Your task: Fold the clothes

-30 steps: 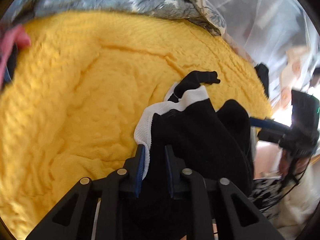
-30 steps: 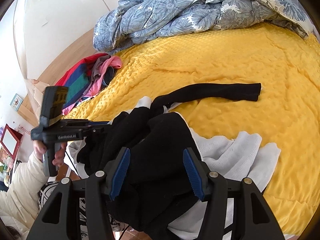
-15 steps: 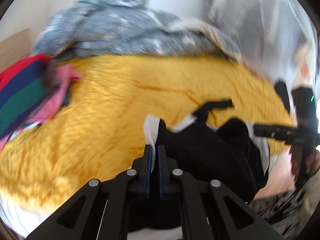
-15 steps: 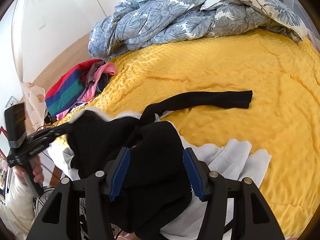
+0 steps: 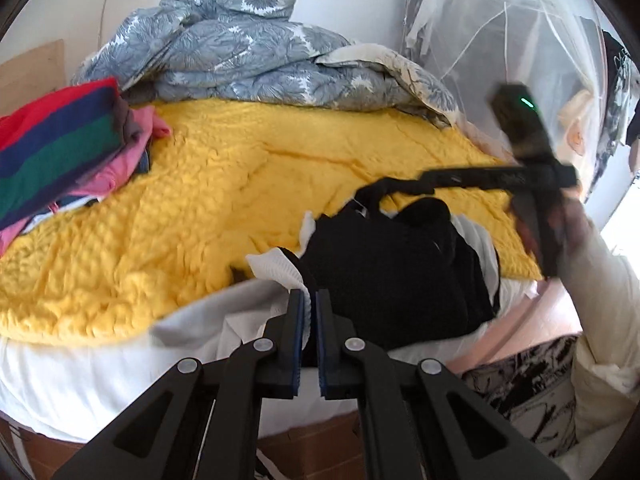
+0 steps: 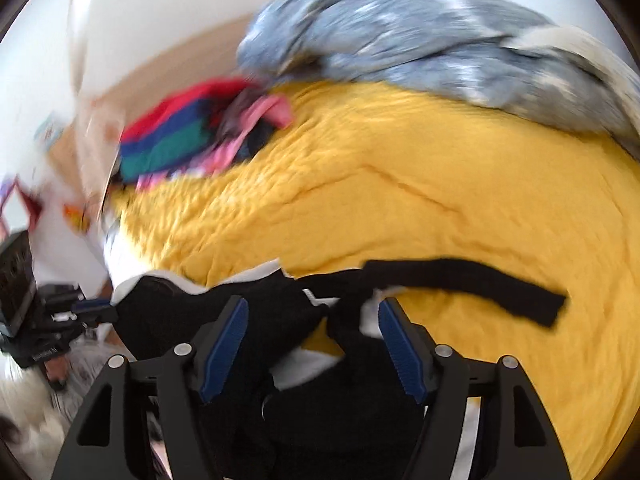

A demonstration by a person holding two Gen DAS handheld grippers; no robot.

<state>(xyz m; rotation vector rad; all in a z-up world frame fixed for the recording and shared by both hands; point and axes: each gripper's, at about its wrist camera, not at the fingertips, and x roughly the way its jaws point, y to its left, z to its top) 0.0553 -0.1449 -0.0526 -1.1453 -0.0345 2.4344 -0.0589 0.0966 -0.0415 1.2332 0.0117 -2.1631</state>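
Note:
A black and white knit garment [image 5: 396, 272] lies bunched at the near edge of the yellow bedspread [image 5: 208, 200]. My left gripper [image 5: 308, 300] is shut on its white ribbed edge [image 5: 276, 266], pulling it off toward the left. In the right wrist view the same garment [image 6: 256, 312] spreads under my right gripper [image 6: 312, 320], which hovers open above it, holding nothing. One black sleeve [image 6: 472, 284] stretches out to the right on the bedspread [image 6: 400, 184]. The right gripper's body [image 5: 528, 176] and the person's hand show at the right of the left wrist view.
A grey floral duvet [image 5: 256, 60] is heaped at the head of the bed. A pile of red, blue, green and pink clothes [image 5: 60, 140] sits at the left side. White sheet [image 5: 80, 372] hangs over the near edge. Bagged hanging clothes [image 5: 500, 40] stand at right.
My left gripper closed on the garment's white edge and drew it back and left to the bed's edge. The right gripper stayed open and swung forward over the garment; its view is now blurred.

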